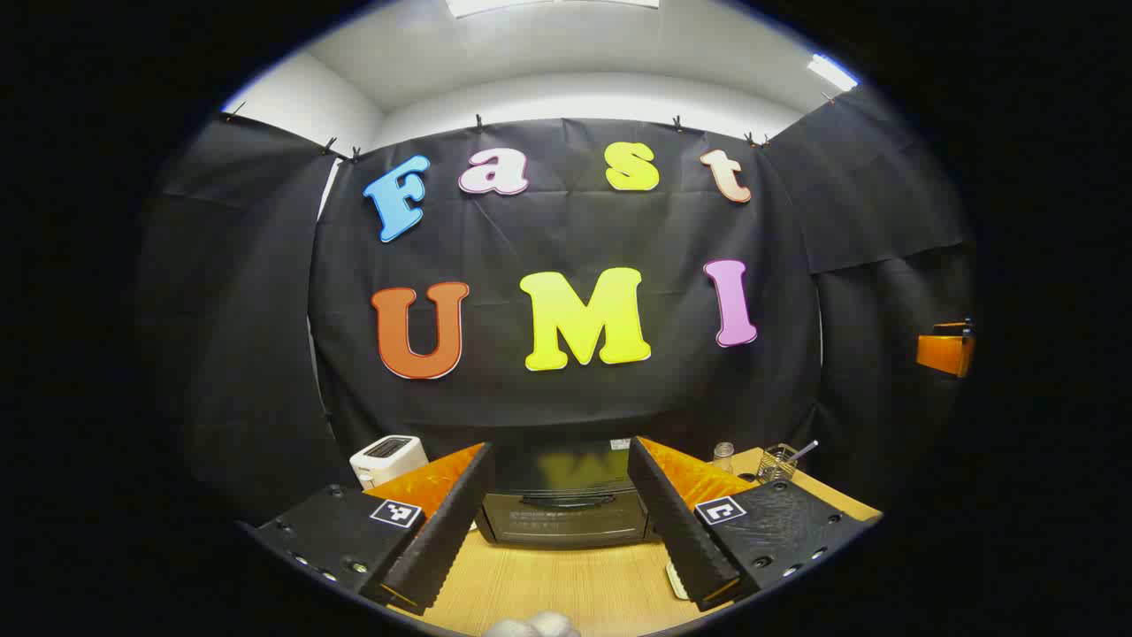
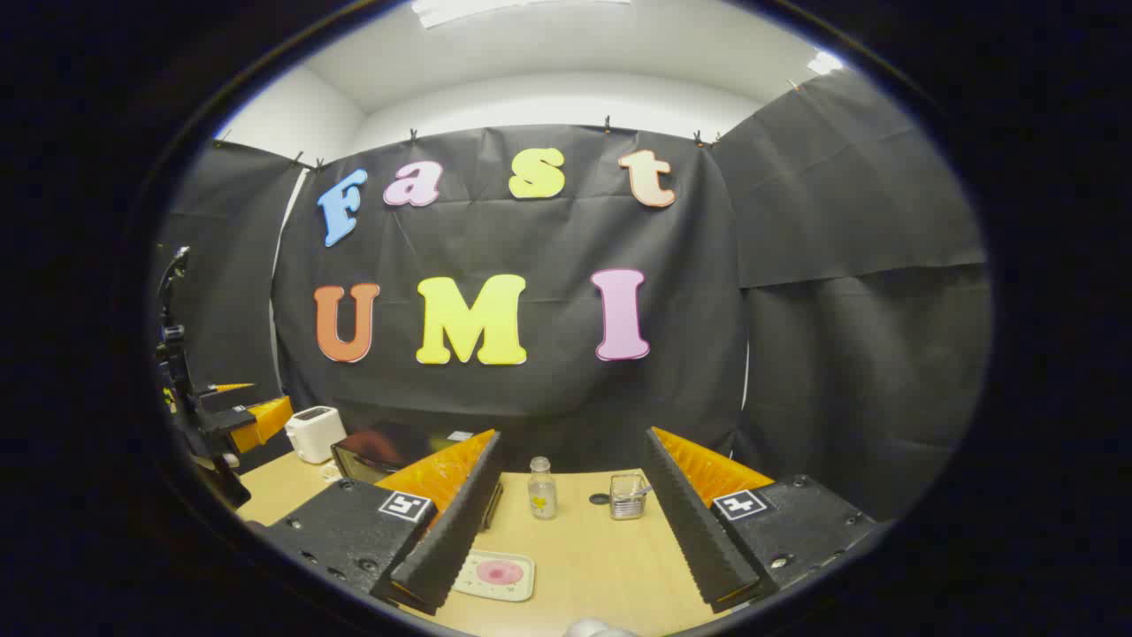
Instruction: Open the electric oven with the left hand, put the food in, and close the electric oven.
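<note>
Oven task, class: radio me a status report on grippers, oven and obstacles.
Left gripper open, facing the oven, door shut. Right gripper open, empty, above the food tray. Bottle and wire basket stand beyond, off the path.

The left gripper view looks level along its own fingers, straight at the oven (image 1: pixel 566 509), which stands near on the table (image 1: pixel 566 588) against the black wall; the toaster (image 1: pixel 386 458) lies left of the oven, a bottle (image 1: pixel 723 456) and wire basket (image 1: pixel 776 463) right of it. The right gripper view looks from farther right, facing the bottle (image 2: pixel 541 488) and basket (image 2: pixel 626 495), with the oven (image 2: pixel 389 453) off to its left. Both share oven, toaster (image 2: pixel 314 433), bottle, basket and wall.
</note>
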The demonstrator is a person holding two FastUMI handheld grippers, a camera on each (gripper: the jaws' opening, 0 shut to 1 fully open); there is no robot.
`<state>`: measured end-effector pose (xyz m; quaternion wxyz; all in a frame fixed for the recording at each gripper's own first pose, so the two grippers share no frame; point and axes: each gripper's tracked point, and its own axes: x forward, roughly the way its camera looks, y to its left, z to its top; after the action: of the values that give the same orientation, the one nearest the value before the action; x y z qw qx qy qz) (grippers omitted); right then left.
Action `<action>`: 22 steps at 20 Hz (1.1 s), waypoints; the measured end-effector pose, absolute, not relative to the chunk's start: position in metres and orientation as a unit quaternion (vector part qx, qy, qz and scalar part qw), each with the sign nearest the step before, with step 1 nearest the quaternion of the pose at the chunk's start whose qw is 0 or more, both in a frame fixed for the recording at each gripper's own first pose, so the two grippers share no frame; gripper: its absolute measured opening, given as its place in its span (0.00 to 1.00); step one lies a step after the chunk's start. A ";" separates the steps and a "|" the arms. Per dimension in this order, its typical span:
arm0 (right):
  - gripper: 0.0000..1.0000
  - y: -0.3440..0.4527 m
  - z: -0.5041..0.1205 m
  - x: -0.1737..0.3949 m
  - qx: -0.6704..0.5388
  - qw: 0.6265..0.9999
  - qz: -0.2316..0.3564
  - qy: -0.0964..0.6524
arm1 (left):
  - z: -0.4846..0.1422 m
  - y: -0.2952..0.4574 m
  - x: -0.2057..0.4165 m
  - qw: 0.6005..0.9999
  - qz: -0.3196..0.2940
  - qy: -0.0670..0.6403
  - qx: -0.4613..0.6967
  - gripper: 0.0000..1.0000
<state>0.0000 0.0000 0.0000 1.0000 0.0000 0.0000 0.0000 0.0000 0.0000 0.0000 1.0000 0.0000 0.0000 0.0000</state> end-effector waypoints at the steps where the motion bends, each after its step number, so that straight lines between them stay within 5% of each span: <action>1: 1.00 0.000 -0.001 0.001 -0.003 1.000 -0.001 0.001 | 0.000 -0.001 0.003 1.000 -0.002 -0.001 0.000 0.96; 12: 1.00 -0.001 -0.007 -0.006 -0.008 1.000 -0.016 0.020 | -0.028 -0.001 0.058 1.000 -0.009 0.014 -0.003 0.96; 22: 1.00 -0.007 -0.038 -0.027 0.001 0.996 -0.054 0.076 | -0.116 -0.007 0.153 0.997 -0.017 0.076 0.000 0.96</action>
<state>-0.0265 -0.0067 -0.0380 0.9957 0.0011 0.0757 -0.0538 0.1532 -0.0073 -0.1163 0.9970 -0.0002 0.0758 -0.0168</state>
